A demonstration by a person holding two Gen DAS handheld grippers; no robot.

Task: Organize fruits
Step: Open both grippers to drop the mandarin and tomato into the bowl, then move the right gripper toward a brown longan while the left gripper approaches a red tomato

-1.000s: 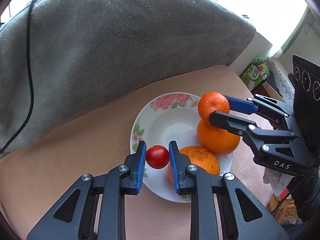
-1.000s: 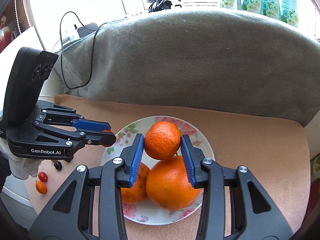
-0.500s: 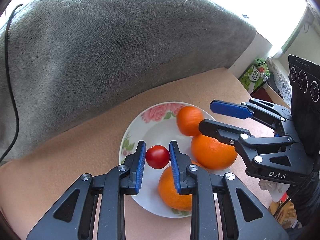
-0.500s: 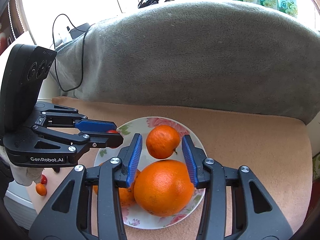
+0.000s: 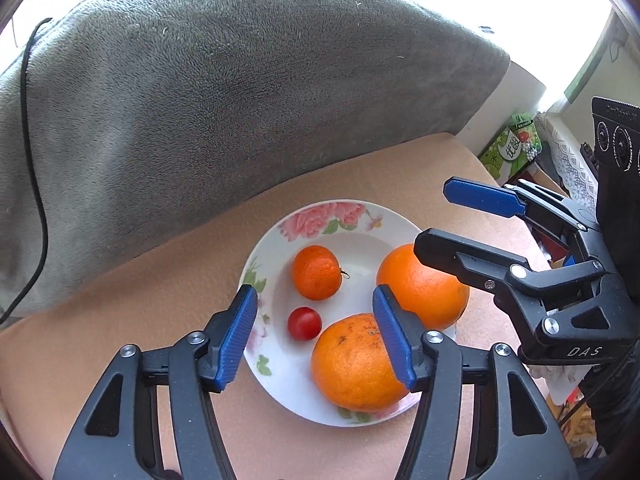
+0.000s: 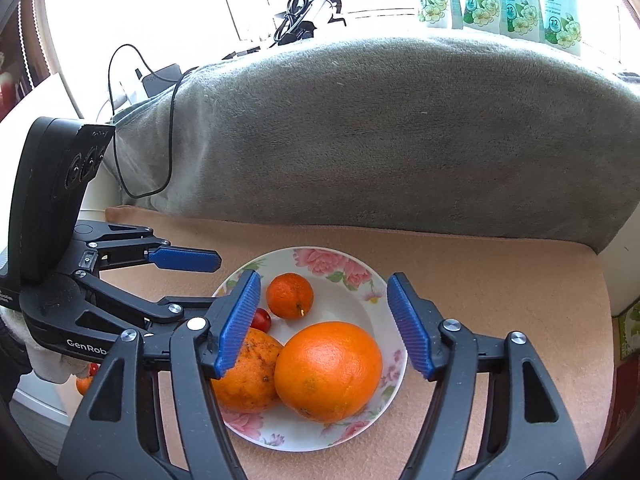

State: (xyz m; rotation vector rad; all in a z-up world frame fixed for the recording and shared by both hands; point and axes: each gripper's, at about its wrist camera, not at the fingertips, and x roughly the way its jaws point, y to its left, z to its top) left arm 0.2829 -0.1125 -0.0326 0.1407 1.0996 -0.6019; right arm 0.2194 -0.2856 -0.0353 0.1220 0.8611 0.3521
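Both grippers, left gripper (image 5: 314,340) and right gripper (image 6: 324,322), are opening empty above the plate (image 5: 320,216), where the loose cherry tomato (image 5: 305,323) and tangerine (image 5: 316,273) risk being knocked rolling off.

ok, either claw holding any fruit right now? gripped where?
Nothing held. Both claws are opening: the left claw stands clear of the cherry tomato on the plate, the right claw clear of the small mandarin.
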